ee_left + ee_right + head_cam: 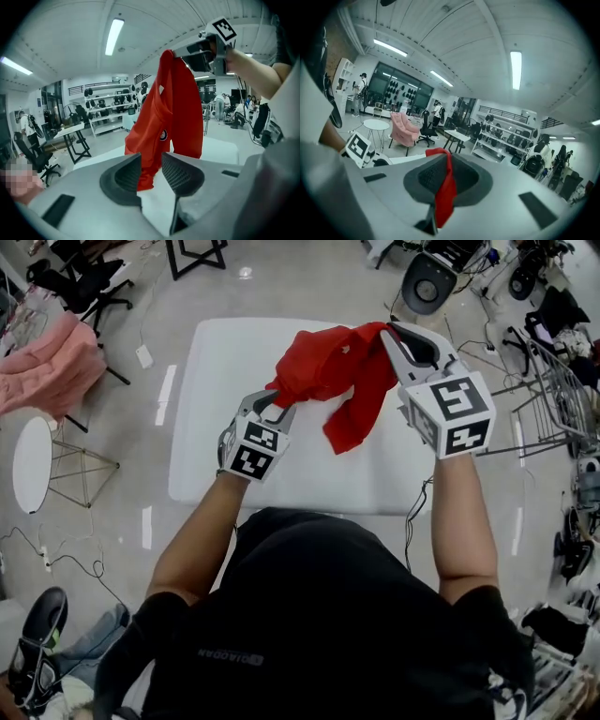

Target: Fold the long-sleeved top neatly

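White rectangular table — soft-looking surface, rounded corners — stands on the glossy grey floor.

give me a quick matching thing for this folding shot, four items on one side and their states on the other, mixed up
Column one:
1 left gripper
2 right gripper
3 top
4 table

Column two:
a white, below the cloth
b jaws clamped on red cloth
c red, hanging in the air
d jaws apart

Pairs: 1-d, 2-b, 3-c, 4-a
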{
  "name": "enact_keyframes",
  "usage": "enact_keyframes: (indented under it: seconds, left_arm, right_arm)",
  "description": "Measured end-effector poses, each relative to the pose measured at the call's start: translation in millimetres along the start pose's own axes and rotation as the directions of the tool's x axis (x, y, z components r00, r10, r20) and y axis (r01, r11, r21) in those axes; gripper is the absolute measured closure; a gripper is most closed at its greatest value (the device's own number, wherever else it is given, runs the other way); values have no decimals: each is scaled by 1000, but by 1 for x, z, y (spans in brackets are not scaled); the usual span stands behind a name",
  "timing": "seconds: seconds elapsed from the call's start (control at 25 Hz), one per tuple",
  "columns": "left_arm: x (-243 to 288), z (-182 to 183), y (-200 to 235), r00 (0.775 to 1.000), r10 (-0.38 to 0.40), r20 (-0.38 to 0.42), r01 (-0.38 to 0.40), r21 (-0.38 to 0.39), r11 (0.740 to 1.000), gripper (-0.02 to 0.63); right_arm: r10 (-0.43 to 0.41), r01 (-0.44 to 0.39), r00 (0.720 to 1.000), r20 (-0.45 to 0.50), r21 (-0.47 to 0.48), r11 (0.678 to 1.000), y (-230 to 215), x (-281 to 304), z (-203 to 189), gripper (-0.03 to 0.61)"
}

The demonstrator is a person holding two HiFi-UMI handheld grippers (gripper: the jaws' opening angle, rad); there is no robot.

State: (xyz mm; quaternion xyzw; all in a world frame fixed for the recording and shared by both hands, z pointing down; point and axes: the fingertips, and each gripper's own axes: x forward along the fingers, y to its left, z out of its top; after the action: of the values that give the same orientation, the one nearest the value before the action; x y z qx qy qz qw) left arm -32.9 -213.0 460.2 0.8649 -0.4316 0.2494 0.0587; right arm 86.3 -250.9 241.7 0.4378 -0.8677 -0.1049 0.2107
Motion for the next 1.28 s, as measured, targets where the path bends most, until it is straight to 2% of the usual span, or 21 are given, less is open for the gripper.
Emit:
enact_keyframes:
  seconds: [0.2, 0.36, 0.52, 0.56, 0.6, 0.76, 0.88, 1.04, 1.16, 1.28]
  left_arm:
    - [30, 5, -13, 998, 21, -54, -16, 104, 994, 477]
    - [44, -4, -8, 995, 48, -85, -39, 108, 993, 476]
    - [49, -6, -2, 996, 42, -74, -38, 59, 998, 481]
    - [49, -5, -3, 998, 19, -67, -17, 38, 999, 533]
    - [49, -5, -5, 998, -9, -63, 10, 13, 1000, 556]
    - [32, -27, -10, 990, -116, -86, 107, -95, 990, 578]
    - [4, -60, -12, 981, -157, -114, 135, -178, 975, 578]
    - [-36, -98, -25, 970, -193, -151, 149, -259, 954, 578]
    - [-63, -120, -36, 957, -220, -190, 164, -273, 948, 578]
    - [-83, -137, -35, 953, -216, -211, 145, -308, 940, 578]
  right_arm:
    - [13, -13, 1000, 7, 14, 1000, 3, -7, 18, 548]
    - [25, -25, 1000, 15, 10, 1000, 11, -13, 27, 548]
    - [50, -52, 998, 28, 44, 998, 11, -21, 29, 548]
    - [55, -57, 998, 27, 59, 997, 8, -21, 26, 548]
    - [58, -60, 998, 25, 77, 995, 5, -21, 21, 548]
    - [76, -71, 997, -25, 165, 984, -4, -6, -14, 548]
    - [112, -90, 989, -93, 208, 974, 1, 17, -51, 548]
    - [215, -168, 961, -173, 252, 953, 21, 46, -101, 546]
    - [319, -249, 917, -239, 282, 927, 47, 77, -136, 545]
    - [407, -313, 865, -293, 320, 894, 77, 110, -168, 545]
